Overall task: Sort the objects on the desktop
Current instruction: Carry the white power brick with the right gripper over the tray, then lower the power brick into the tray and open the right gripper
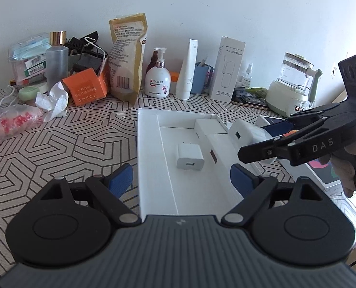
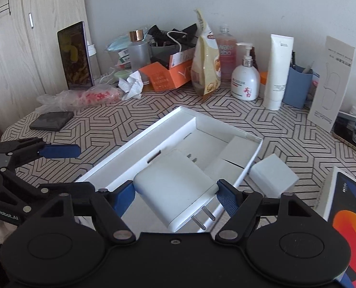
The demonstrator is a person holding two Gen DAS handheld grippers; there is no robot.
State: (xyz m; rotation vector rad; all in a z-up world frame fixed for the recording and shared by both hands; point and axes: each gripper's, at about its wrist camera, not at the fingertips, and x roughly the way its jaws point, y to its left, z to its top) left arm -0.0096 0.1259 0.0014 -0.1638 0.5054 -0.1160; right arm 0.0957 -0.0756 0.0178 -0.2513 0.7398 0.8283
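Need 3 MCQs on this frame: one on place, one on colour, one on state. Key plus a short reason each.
1. Where does the small charger lie?
A. in the white tray
B. on the orange box
C. in the blue cup

2. What colour are the pads of the left gripper?
A. red
B. blue
C. green

3. What is the state of the right gripper?
A. open and empty
B. shut on a tissue
C. shut on the large charger

Key:
1 A, it lies flat on the tray floor in the left wrist view.
2 B, both pads show blue fabric.
3 C, both pads press the sides of the large charger, prongs pointing back toward the camera.
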